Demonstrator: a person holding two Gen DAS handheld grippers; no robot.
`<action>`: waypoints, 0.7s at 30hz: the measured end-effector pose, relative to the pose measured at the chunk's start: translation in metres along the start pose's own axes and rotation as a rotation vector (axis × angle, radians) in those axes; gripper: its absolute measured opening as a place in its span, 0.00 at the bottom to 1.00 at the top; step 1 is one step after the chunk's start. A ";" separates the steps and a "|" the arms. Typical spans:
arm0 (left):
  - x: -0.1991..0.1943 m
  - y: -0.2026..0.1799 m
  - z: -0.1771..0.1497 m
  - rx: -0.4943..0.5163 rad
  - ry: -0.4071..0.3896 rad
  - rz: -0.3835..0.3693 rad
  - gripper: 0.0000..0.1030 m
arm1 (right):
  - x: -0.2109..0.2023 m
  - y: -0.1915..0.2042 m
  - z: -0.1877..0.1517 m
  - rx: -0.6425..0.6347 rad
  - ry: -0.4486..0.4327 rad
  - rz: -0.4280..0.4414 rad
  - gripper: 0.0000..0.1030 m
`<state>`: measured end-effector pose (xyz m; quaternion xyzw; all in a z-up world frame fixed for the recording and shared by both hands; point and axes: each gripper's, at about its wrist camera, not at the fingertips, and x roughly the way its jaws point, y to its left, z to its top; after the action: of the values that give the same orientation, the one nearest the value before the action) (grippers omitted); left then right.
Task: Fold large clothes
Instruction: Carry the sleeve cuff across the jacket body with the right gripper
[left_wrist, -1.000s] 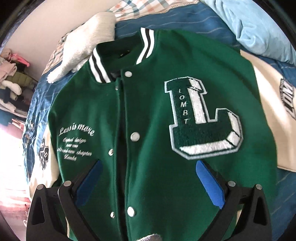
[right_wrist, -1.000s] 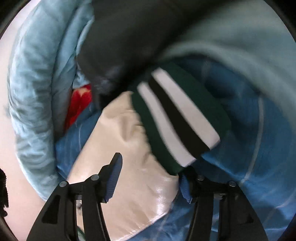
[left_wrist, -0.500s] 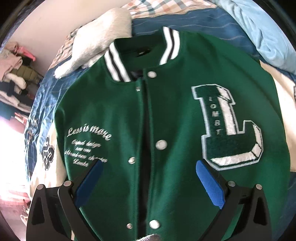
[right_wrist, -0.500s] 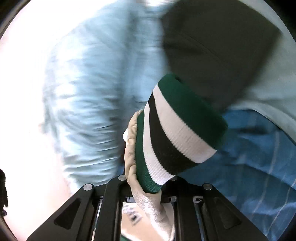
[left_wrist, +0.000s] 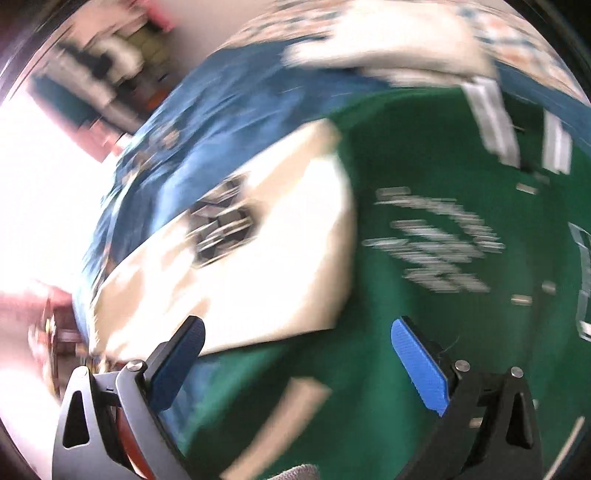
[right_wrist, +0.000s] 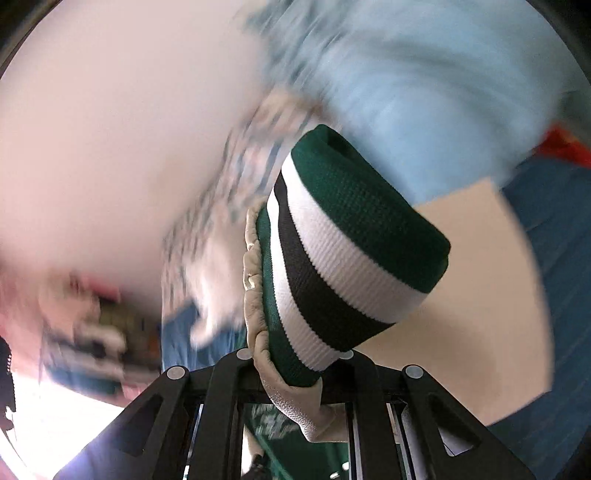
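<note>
Right gripper (right_wrist: 295, 373) pinches the striped cuff (right_wrist: 343, 258), lifted clear of the bed (right_wrist: 554, 258); left gripper (left_wrist: 295, 362), spread and empty, hovers over the green jacket (left_wrist: 424, 295), whose cream sleeve (left_wrist: 251, 280) runs far-right to near-left, nearer the left hand.

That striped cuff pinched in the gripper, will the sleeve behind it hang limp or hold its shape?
The striped cuff looks like thick ribbed knit and keeps a rounded tube shape above the right gripper, so it is probably springy. The cream sleeve bunches and creases where pinched, so it likely drapes, though heavily. The green jacket would probably drag along.
</note>
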<state>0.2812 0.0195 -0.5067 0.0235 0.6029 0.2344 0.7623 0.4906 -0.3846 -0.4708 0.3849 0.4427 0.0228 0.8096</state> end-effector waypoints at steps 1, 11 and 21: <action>0.007 0.019 -0.002 -0.031 0.016 0.014 1.00 | 0.035 0.024 -0.017 -0.051 0.039 -0.020 0.12; 0.077 0.203 -0.052 -0.314 0.174 0.151 1.00 | 0.307 0.126 -0.220 -0.441 0.437 -0.325 0.30; 0.151 0.313 -0.107 -0.799 0.325 -0.140 0.99 | 0.218 0.131 -0.228 -0.197 0.516 0.105 0.84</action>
<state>0.1031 0.3296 -0.5734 -0.3513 0.5772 0.3977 0.6207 0.4960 -0.0728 -0.6102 0.3081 0.6093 0.2048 0.7014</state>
